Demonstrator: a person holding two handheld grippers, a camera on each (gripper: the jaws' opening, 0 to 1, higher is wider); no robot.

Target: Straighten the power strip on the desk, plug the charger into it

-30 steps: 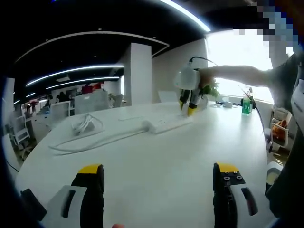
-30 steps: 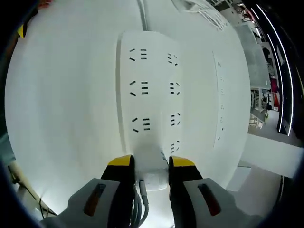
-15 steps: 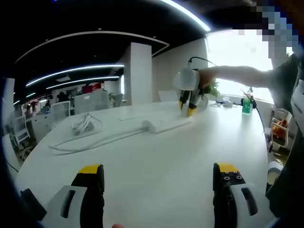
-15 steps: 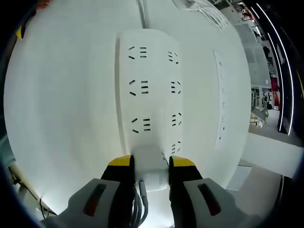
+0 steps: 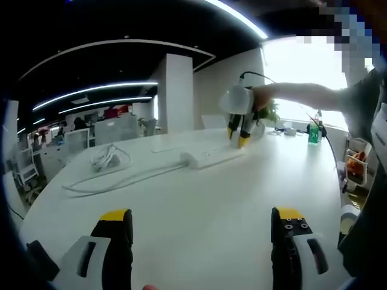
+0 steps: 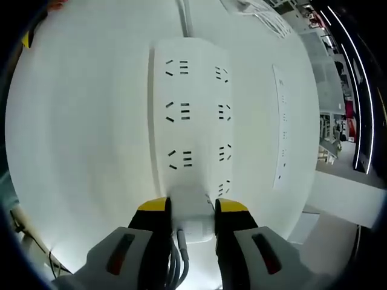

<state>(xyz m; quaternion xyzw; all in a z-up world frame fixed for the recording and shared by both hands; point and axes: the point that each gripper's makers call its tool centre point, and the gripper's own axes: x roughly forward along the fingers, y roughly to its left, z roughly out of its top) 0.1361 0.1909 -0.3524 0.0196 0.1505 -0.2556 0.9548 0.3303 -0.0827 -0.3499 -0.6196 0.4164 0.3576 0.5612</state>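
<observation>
Power strip: we count one white power strip point(image 6: 190, 115) lying flat on the white desk point(image 5: 199, 205), its cord point(image 5: 115, 180) trailing away.
Sockets: in the right gripper view we count four rows in two columns.
Charger: one white charger point(image 5: 107, 158) with coiled cable lies on the desk, well apart from the strip.
Right gripper point(image 6: 189, 207): we see its jaws clenched on the strip's near end; the left gripper view shows it point(image 5: 237, 134) from afar.
Left gripper point(image 5: 201, 219): jaws spread wide, holding nothing, above bare desk.
Bottle: one green bottle point(image 5: 313, 133) by the window.
</observation>
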